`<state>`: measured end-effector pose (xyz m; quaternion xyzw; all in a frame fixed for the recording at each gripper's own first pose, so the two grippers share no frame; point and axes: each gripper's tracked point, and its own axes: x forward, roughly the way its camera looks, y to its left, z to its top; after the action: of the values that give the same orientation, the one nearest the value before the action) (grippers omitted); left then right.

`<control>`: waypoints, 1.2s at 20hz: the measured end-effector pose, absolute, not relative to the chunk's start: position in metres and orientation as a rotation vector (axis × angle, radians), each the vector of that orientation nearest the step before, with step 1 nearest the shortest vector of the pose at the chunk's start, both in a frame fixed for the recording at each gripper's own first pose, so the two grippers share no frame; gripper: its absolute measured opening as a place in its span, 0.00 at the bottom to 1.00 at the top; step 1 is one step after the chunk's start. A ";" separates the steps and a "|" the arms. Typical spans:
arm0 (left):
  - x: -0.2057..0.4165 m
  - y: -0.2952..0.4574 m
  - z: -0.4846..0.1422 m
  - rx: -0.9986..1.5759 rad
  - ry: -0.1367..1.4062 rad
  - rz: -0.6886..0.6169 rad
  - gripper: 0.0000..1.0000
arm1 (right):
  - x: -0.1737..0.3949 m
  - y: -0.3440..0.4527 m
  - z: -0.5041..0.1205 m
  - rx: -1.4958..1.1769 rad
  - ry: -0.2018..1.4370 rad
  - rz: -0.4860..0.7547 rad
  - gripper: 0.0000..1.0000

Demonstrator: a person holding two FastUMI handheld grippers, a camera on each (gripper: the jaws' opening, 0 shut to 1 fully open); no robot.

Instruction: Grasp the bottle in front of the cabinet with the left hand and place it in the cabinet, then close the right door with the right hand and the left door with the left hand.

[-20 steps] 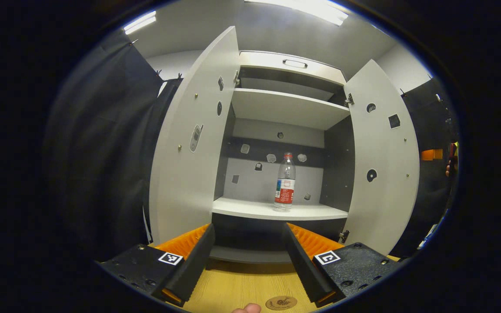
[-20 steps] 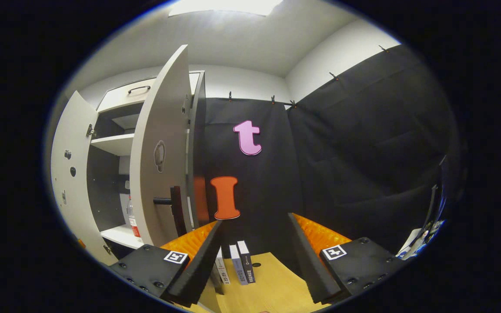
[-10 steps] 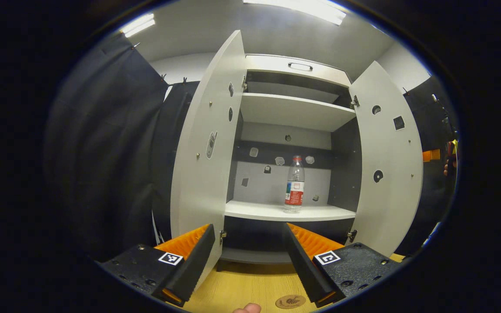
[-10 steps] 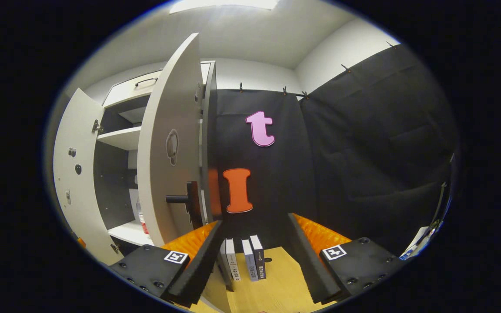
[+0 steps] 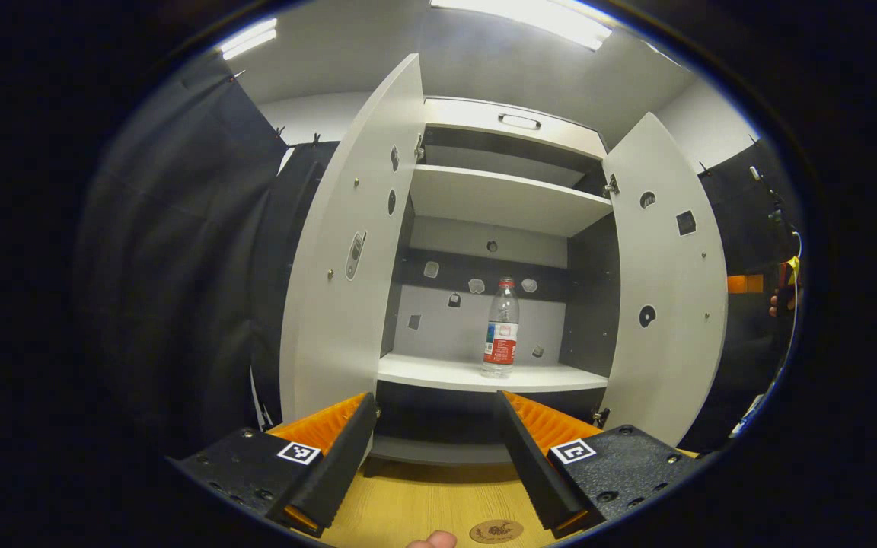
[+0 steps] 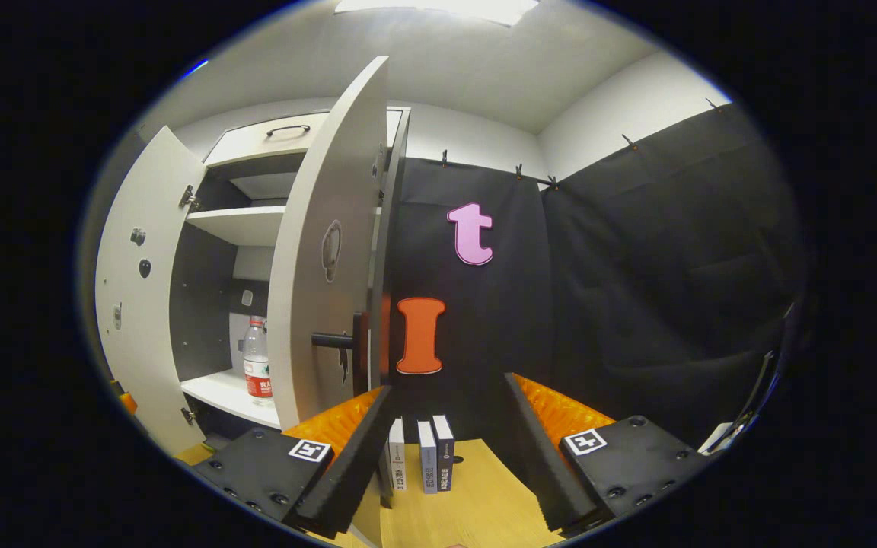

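Cabinet (image 5: 507, 202), pale grey w/ dark inner walls, sits at centre of left gripper view and at 9 o'clock in right gripper view. Both doors stand open. Left door (image 5: 347, 251) swings out toward 9 o'clock of left gripper view; right door (image 5: 667, 281) toward 3 o'clock. In right gripper view the right door is seen from outside, nearly edge-on, w/ a dark bar handle (image 6: 336, 341) sticking out at mid height. Upper shelf (image 5: 503, 199) bare; drawer front w/ a handle above it.

Wooden table (image 5: 423, 506) under cabinet, at 6 o'clock in both views.

Left gripper (image 5: 435, 464) at 6 o'clock of its view, jaws spread wide, nothing between them, aimed at cabinet opening, well back from it. Right gripper (image 6: 446, 464) likewise wide apart and holding nothing, pointing at the black wall just right of the right door; its left finger sits near the door's lower edge, contact can't be told.

Bottle (image 5: 501, 328): clear plastic, red label, red cap, upright on lower shelf (image 5: 438, 371), a bit right of shelf centre, apart from the walls. Also seen at 9 o'clock in right gripper view, past the right door's edge.

Three small books (image 6: 419, 464) stand upright on table by the wall, between right gripper's fingers in its view.

A fingertip (image 5: 432, 540) peeks in at 6 o'clock of left gripper view, beside a round dark disc (image 5: 496, 530) on table.
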<state>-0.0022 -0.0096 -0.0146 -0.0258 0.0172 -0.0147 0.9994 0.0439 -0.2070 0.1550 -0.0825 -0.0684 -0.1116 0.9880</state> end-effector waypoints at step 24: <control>-0.022 0.036 -0.007 -0.061 0.033 0.057 0.94 | 0.075 -0.082 0.131 -0.100 -0.084 0.068 0.95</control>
<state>-0.0221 0.0358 -0.0068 -0.0303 0.0167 0.0287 0.9990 0.0754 -0.0824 0.1306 -0.0502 -0.0420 0.0338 0.9973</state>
